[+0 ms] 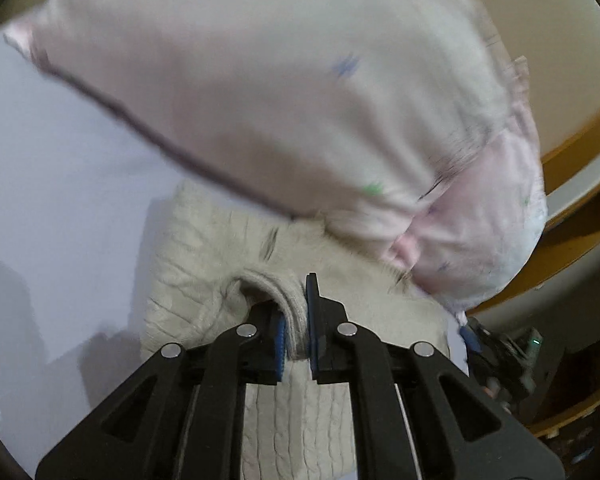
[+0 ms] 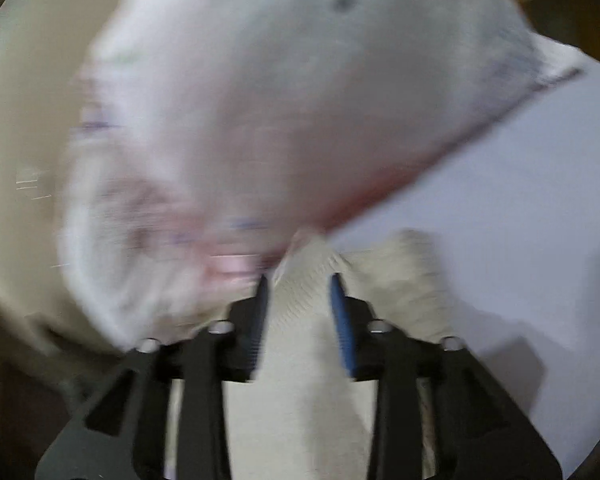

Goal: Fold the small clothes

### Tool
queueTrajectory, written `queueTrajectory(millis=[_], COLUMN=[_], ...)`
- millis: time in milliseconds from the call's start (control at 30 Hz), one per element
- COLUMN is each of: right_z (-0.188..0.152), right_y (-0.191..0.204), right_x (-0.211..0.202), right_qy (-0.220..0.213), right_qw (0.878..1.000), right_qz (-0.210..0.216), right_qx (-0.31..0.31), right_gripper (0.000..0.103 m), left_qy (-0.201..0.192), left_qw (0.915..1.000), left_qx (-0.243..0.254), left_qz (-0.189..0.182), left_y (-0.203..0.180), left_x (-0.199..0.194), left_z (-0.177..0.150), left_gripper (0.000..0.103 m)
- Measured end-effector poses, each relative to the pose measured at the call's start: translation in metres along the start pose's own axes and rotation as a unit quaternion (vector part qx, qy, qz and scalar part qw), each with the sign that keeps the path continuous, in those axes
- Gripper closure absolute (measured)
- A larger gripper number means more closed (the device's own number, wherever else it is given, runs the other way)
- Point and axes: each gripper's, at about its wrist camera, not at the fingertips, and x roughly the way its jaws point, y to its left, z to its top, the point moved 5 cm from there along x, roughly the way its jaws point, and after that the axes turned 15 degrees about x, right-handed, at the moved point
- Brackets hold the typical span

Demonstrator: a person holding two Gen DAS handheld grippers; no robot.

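Note:
A cream cable-knit garment (image 1: 204, 264) lies on a white table (image 1: 60, 200). My left gripper (image 1: 298, 316) is shut on a ribbed edge of this knit. A pale pink printed garment (image 1: 300, 100) lies over the far part of the knit, blurred. In the left wrist view the right gripper (image 1: 470, 336) shows at the right, at the pink cloth's edge. In the right wrist view my right gripper (image 2: 300, 296) has knit fabric (image 2: 304, 280) between its fingers, the jaws a little apart. The pink garment (image 2: 280, 100) fills the view above, blurred.
The white table (image 2: 520, 200) stretches right in the right wrist view. A wooden shelf or furniture edge (image 1: 572, 152) lies beyond the table at the right of the left wrist view.

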Motion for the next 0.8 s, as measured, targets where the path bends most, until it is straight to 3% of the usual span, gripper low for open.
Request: queueTrajectory(millis=[33,67,100,167,300,400,533,567,633,667,733,800], right_z=[0.003,0.006,0.008,0.012,0.011,0.008,0.004,0.004,0.002,0.002,0.002,0.004], right_y=[-0.006,-0.011,-0.013,-0.016,-0.031,-0.047,-0.048,-0.049,-0.05,-0.051,-0.052,-0.054], right_x=[-0.003,-0.014,-0.022,-0.039,-0.05,-0.038,-0.036,-0.038,-0.038,-0.038,-0.036,-0.038], right_qy=[-0.011,-0.037,-0.054,-0.084,-0.089,-0.055,-0.043,-0.041,-0.031,-0.023,-0.009,-0.003], right_qw=[1.0,0.999,0.998,0.996,0.993,0.994,0.995,0.995,0.994,0.993,0.991,0.988], right_qz=[-0.003,0.004,0.008,0.03,0.078,0.085,0.087,0.09,0.099,0.108,0.116,0.131], right_qx=[0.008,0.011,0.009,-0.005,-0.006,0.03,0.034,0.034,0.04,0.047,0.064,0.078], right_gripper=[0.043,0.034,0.019,0.014,0.012,0.012,0.012,0.012,0.012,0.012,0.012,0.012], left_qy=[-0.002,-0.016,-0.027,-0.054,-0.003,0.029,0.019,0.012,0.022,0.028,0.018,-0.004], left_qw=[1.0,0.9998,0.9994,0.9983,0.9996,0.9988,0.9994,0.9991,0.9987,0.9986,0.9975,0.9947], left_qx=[0.002,0.014,0.021,0.014,-0.025,-0.038,-0.016,-0.014,-0.023,-0.035,-0.068,-0.084], left_qz=[-0.008,-0.006,0.001,0.02,0.014,0.003,0.025,0.038,0.041,0.027,0.0,-0.059], left_y=[0.001,0.002,0.005,0.018,0.039,0.043,0.035,0.033,0.033,0.032,0.03,0.008], left_x=[-0.005,-0.016,-0.027,-0.047,-0.044,-0.032,-0.023,-0.021,-0.014,-0.009,-0.009,-0.014], left_z=[-0.003,-0.003,-0.004,-0.002,-0.022,-0.043,-0.052,-0.053,-0.058,-0.058,-0.056,-0.043], left_gripper=[0.095,0.083,0.059,0.033,0.034,0.038,0.04,0.046,0.075,0.083,0.086,0.087])
